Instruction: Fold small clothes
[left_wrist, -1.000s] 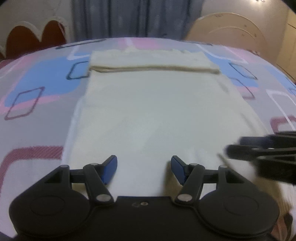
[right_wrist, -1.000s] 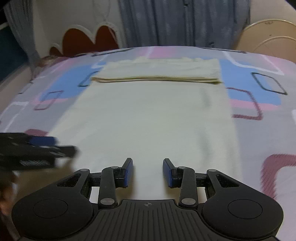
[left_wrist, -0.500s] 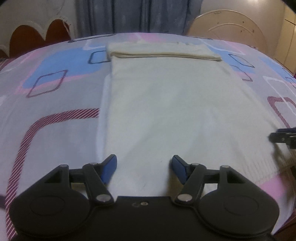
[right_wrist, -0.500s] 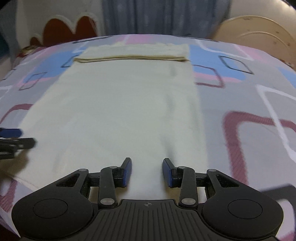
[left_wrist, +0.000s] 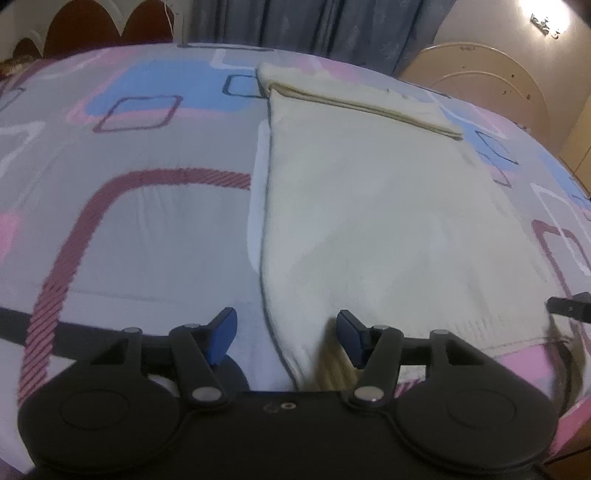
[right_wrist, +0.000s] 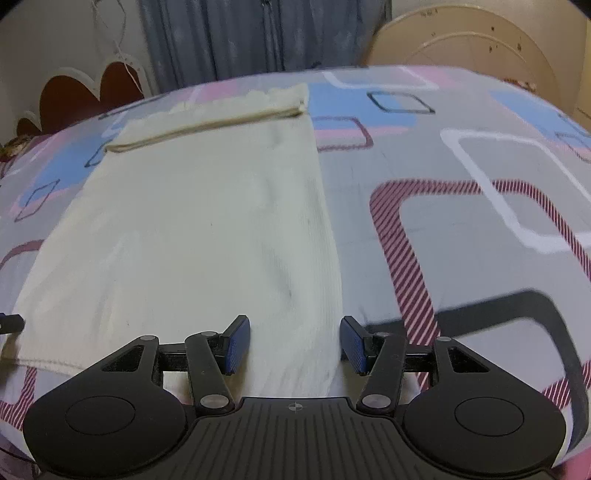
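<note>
A cream cloth (left_wrist: 369, 206) lies flat on the patterned bedsheet, its far end folded over into a band (left_wrist: 354, 99). My left gripper (left_wrist: 286, 332) is open, its jaws astride the cloth's near left corner. In the right wrist view the same cloth (right_wrist: 192, 236) lies ahead with its folded band (right_wrist: 210, 118) at the far end. My right gripper (right_wrist: 294, 343) is open, astride the cloth's near right corner. Each gripper's tip shows at the edge of the other view: the right one (left_wrist: 570, 306) and the left one (right_wrist: 11, 324).
The bedsheet (right_wrist: 461, 206) is grey with pink, blue and maroon squares. A red scalloped headboard (left_wrist: 103, 31), blue curtains (right_wrist: 258, 37) and round beige boards (right_wrist: 472, 40) stand behind the bed. The bed's near edge lies just below both grippers.
Both grippers have moved outward, the left to the cloth's left corner and the right to its right corner. The right gripper's jaws have spread wider. The cloth has not moved.
</note>
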